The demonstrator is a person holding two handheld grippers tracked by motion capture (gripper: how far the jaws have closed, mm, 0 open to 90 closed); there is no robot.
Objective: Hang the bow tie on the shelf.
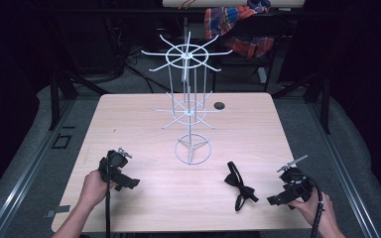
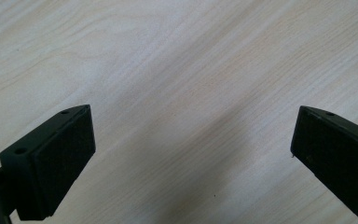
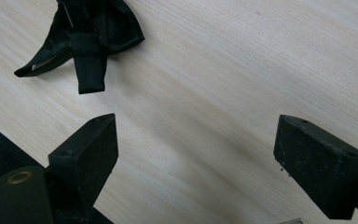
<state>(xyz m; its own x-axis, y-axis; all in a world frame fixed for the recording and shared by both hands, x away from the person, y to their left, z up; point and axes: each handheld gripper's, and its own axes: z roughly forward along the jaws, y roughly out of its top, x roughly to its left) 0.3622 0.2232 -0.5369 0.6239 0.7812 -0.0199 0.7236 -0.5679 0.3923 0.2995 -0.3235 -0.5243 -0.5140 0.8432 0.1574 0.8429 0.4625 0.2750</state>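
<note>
High view first: a pale wooden table (image 1: 129, 124) carries a white wire rack (image 1: 191, 106) with two tiers of spokes on a ring foot, standing at the middle. Near the front edge, the left claw (image 1: 129, 183) sits low over the wood in the person's left hand (image 1: 93, 188), its tip aimed across the table toward the other side, with bare wood ahead of it and the rack's ring foot farther off beyond its tip. The right claw (image 1: 276, 200) is held in the right hand (image 1: 317, 210) at the front right corner, its tip aimed toward a black bow tie (image 1: 239, 186), which lies flat on the wood just beside that tip and between the two claws, much nearer the right one; the two do not touch. Left gripper view: the claw (image 2: 193, 140) stands wide, its two black jaws far apart, and between and ahead of them there is plain wood grain. Right gripper view: this claw (image 3: 196, 144) also stands wide with nothing between its jaws; the bow tie (image 3: 88, 37) lies ahead of and off to the side of one jaw, near it but apart, a short strap end pointing back toward the claw.
</note>
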